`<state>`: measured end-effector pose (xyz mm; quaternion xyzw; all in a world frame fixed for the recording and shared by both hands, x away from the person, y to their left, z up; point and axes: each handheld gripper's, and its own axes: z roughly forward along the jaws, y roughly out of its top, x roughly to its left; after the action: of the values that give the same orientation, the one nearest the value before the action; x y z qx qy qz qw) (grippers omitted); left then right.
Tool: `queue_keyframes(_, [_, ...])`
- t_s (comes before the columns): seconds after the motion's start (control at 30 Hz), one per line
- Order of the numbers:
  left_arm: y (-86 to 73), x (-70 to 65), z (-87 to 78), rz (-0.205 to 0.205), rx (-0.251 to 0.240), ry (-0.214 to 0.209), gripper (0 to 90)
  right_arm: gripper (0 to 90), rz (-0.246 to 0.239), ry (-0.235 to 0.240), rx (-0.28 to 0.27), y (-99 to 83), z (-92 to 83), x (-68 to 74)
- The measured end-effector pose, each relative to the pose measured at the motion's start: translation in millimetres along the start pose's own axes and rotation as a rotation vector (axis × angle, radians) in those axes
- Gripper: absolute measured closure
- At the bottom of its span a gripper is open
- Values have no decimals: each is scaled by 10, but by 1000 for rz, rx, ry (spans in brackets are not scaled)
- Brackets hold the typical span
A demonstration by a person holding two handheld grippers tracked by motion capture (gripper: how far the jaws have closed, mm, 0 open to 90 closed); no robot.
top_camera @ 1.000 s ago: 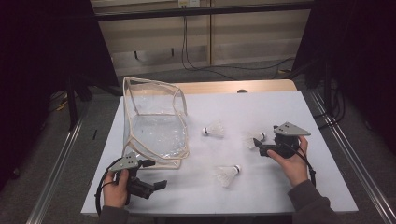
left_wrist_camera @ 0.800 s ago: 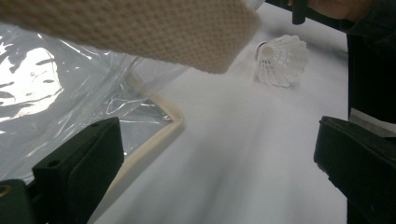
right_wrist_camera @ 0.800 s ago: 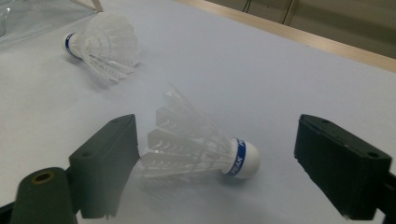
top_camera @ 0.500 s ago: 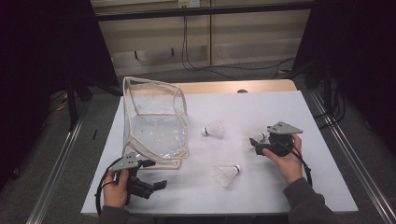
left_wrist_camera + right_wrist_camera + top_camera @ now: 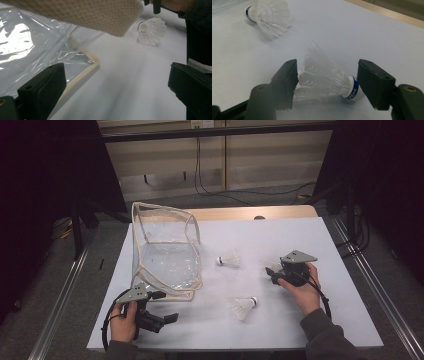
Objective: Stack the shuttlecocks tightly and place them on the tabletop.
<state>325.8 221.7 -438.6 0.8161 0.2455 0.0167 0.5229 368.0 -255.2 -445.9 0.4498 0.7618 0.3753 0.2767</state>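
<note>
White feathers lie between the right tongs (image 5: 325, 82), whose jaws have just been closing on a shuttlecock (image 5: 329, 80) on the desk (image 5: 300, 235) — feathers at one pad, cork near the other, likely not yet pinched. Next: finish the squeeze, lift gently. Its blue band reads "PEAK". The left tongs (image 5: 117, 95) stand wide, empty, beside the clear bag (image 5: 165, 255).

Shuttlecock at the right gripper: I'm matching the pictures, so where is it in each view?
High view: shuttlecock, right of middle, at the right gripper tip.
Right gripper view: bottom centre, between jaws that have just been closing.
Left gripper view: the upper-right one is another shuttlecock.
Shared landmark: white table.
</note>
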Motion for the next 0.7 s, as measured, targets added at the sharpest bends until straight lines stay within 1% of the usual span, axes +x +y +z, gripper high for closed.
queue_keyframes(0.13, [4,-6,1,-6,-5,1,18,390,0,0,-1,4,-18,-11])
queue_keyframes(0.23, [5,-10,2,-5,0,0,17,412,12,0,0,-1,-26,-24])
queue_keyframes(0.4, [8,-12,2,-4,0,2,18,429,15,-2,-2,-1,-45,-40])
queue_keyframes(0.53, [8,-15,3,-3,1,2,18,437,15,-14,-4,1,-69,-55])
queue_keyframes(0.6, [9,-16,3,0,-1,1,19,442,21,-11,-2,-3,-78,-71])
queue_keyframes(0.7, [11,-14,2,5,-1,1,19,462,28,-19,0,-7,-102,-98])
